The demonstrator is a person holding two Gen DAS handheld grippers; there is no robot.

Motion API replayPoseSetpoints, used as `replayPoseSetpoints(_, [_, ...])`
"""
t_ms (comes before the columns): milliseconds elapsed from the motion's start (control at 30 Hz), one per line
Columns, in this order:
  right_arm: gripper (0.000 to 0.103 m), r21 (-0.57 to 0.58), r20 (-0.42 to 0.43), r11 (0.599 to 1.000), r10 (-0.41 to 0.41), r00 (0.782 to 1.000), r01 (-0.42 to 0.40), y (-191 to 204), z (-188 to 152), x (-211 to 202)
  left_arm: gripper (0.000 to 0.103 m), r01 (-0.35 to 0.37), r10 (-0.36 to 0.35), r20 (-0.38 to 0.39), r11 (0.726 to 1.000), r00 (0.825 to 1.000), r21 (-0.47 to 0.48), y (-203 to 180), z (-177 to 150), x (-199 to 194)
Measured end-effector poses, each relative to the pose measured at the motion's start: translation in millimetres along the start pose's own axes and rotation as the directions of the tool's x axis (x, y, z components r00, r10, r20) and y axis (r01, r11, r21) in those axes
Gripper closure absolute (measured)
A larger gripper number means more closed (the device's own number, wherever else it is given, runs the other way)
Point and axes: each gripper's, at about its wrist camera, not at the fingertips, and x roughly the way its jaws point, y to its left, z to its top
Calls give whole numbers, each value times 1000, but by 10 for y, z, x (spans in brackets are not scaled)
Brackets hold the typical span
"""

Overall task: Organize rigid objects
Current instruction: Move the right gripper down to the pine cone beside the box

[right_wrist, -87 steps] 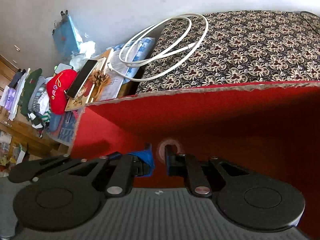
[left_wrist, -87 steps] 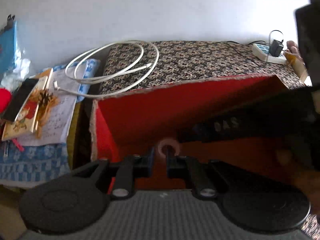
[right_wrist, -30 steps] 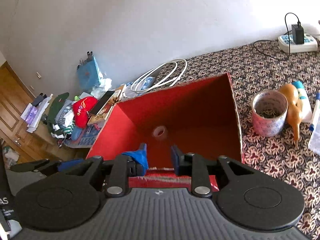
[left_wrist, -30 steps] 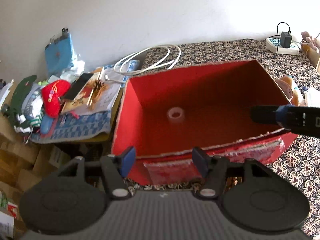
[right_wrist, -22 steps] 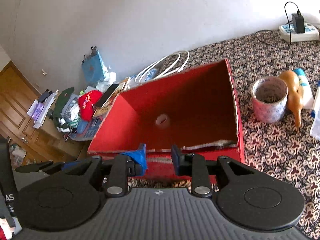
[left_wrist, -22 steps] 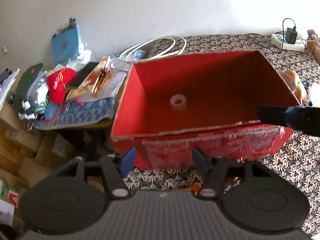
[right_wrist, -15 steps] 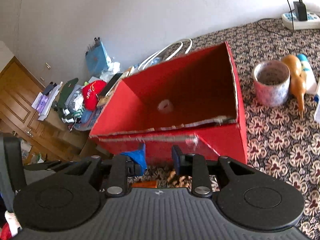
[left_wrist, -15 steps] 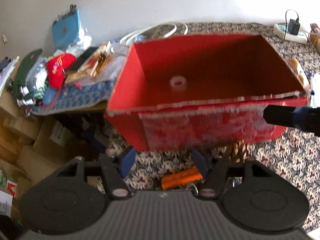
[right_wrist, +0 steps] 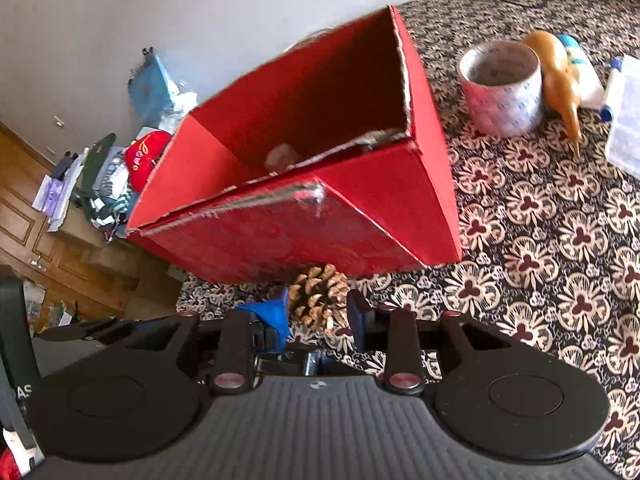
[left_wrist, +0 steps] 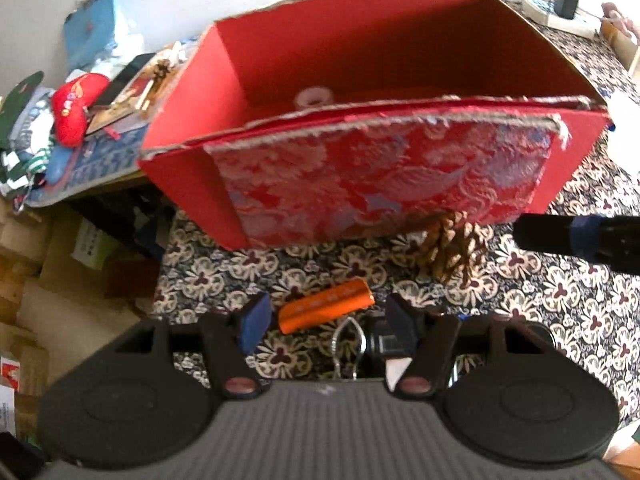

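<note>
A red cardboard box stands open on the patterned cloth, with a small white tape roll on its floor. The box also shows in the right wrist view. My left gripper is open and empty, above an orange tube and a metal clip on the cloth. A pine cone lies at the box's front wall. My right gripper is open, its fingers on either side of the pine cone, not touching it.
A wide tape roll, a wooden bird figure, a white bottle and a clear plastic box sit right of the red box. A power strip lies at the back. A cluttered side table stands to the left.
Both grippers have pulled back and down from the box; the tape roll stays inside. The left gripper opened wide. The orange tube, clip and pine cone have come into view.
</note>
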Motion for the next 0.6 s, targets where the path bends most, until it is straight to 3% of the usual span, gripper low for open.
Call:
replayPoseSetpoints(400, [84,111,-31,992,-51,998,54,-182,-97,54,33,130,-131,5,988,991,79,3,-72,173])
replayPoseSetpoints(600, [81,171,-18,984,-41,999,43,-219,-97,40,31,141,-144,11,981,990,132,-37,-36,211])
